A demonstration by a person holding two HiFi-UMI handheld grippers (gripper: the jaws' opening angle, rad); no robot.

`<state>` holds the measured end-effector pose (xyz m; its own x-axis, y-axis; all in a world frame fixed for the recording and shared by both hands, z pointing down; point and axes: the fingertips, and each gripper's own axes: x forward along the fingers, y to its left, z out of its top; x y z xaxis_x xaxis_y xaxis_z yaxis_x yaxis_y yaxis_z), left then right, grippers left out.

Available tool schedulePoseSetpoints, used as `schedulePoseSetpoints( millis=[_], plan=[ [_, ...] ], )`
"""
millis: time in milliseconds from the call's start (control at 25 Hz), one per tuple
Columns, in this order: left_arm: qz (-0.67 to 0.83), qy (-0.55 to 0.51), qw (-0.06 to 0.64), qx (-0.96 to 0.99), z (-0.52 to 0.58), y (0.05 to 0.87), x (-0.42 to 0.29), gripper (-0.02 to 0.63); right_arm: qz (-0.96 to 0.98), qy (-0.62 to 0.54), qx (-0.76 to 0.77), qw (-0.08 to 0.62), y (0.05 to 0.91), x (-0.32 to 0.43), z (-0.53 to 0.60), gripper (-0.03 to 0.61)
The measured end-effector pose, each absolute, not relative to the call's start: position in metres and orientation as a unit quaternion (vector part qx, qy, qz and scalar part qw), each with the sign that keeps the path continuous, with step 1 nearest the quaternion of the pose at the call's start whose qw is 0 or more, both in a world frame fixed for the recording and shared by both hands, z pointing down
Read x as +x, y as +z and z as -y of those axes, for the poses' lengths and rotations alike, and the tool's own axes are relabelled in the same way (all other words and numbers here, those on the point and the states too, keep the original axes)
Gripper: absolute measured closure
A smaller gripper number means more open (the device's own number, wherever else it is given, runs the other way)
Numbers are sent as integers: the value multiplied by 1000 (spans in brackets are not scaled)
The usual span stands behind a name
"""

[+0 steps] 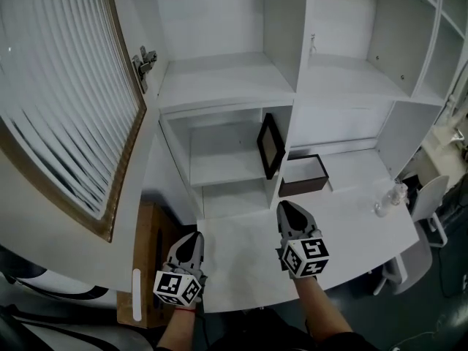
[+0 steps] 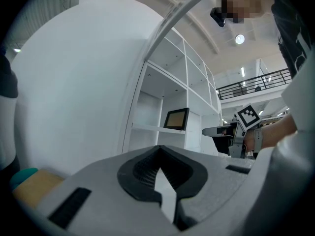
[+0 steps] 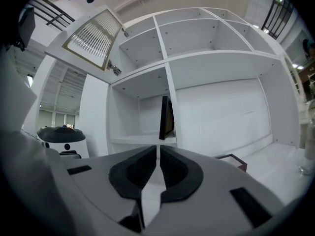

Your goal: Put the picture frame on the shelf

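Observation:
The black picture frame [image 1: 270,145] stands upright on a middle shelf of the white shelf unit [image 1: 227,79], leaning against the divider. It shows face-on in the left gripper view [image 2: 177,118] and edge-on in the right gripper view [image 3: 166,117]. My left gripper [image 1: 194,235] hangs over the near edge of the white desk, well short of the frame. Its jaws are shut with nothing in them [image 2: 159,152]. Farther in, my right gripper [image 1: 287,206] points at the shelf below the frame, shut and empty [image 3: 157,149].
A dark brown open box [image 1: 303,175] sits on the desk [image 1: 351,225] just right of the frame's bay. A clear bottle [image 1: 387,199] stands at the desk's right end. A ribbed-glass cabinet door [image 1: 66,101] hangs open on the left. A wooden unit [image 1: 150,262] lies beside the left gripper.

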<state>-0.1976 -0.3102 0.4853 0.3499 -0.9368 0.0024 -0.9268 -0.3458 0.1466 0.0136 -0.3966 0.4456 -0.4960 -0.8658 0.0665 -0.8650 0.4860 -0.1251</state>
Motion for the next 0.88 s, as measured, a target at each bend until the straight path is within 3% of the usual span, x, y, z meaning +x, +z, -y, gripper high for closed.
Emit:
schedulePoseSetpoints(
  millis=[880],
  plan=[
    [571, -43, 54, 818, 258, 478, -198, 611, -874, -62, -481, 1, 457, 38, 318, 569]
  ],
)
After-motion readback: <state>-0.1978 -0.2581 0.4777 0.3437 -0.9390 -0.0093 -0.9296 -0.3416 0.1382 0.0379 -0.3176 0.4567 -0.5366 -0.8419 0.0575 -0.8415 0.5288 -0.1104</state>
